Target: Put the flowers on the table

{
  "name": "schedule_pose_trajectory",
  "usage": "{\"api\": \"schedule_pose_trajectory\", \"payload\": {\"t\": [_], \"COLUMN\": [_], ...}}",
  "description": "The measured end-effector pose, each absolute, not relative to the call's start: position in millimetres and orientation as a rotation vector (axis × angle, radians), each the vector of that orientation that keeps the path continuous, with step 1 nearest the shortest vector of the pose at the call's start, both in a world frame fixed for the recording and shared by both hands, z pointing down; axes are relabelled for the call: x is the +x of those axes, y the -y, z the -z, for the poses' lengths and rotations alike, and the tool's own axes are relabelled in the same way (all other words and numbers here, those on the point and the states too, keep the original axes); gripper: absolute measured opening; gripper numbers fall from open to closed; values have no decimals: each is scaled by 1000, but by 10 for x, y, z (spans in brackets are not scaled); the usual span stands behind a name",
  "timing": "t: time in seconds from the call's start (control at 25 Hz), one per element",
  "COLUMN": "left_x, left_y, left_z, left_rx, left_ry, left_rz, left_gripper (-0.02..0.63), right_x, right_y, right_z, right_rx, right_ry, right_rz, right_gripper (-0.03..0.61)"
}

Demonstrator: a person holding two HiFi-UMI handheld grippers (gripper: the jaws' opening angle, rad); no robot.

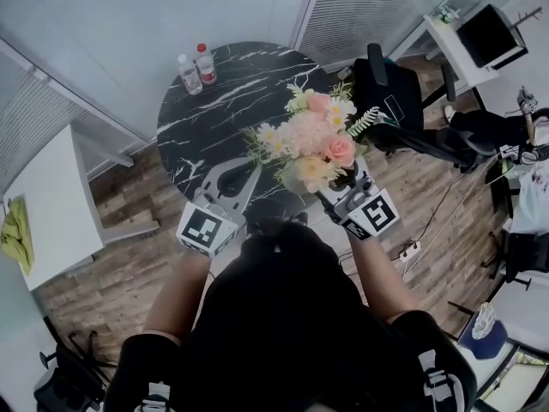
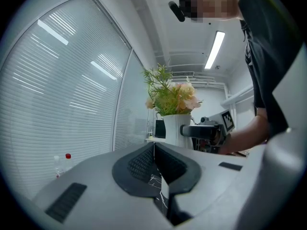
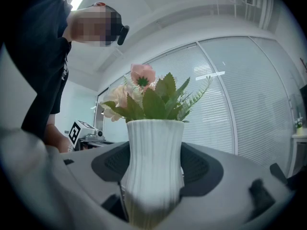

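Your right gripper [image 3: 154, 166] is clamped on the white ribbed vase [image 3: 153, 145], 1 jaw on each side of its waist. The vase stands upright, flowers [image 1: 313, 136] pointing straight up, at the near edge of the round black marble table [image 1: 223, 101]. Your left gripper [image 2: 154, 166], jaws pressed together on nothing, sits just left of it, and the labels on the 2 bottles [image 1: 190, 75] at the table's far side are too small to read.

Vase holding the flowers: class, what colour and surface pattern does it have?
The vase is white with vertical ribbing, clearest in the right gripper view.
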State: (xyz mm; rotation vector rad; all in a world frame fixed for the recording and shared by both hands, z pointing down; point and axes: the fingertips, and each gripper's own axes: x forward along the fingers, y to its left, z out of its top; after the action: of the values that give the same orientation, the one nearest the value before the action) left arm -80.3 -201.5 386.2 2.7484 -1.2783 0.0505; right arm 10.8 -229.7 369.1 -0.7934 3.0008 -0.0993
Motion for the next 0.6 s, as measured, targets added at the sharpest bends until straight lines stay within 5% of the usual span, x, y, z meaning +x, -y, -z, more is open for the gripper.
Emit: {"api": "schedule_pose_trajectory", "payload": {"t": [0.6], "left_x": [-936], "left_y": [2464], "left_z": [-3966], "left_rx": [2691], "left_ry": [1403], "left_rz": [-93], "left_gripper": [14], "right_x": [-48], "right_y": [2898], "right_z": [-3806], "right_rx": [-700], "right_ry": [-3002], "right_rz": [103], "right_gripper": [327]}}
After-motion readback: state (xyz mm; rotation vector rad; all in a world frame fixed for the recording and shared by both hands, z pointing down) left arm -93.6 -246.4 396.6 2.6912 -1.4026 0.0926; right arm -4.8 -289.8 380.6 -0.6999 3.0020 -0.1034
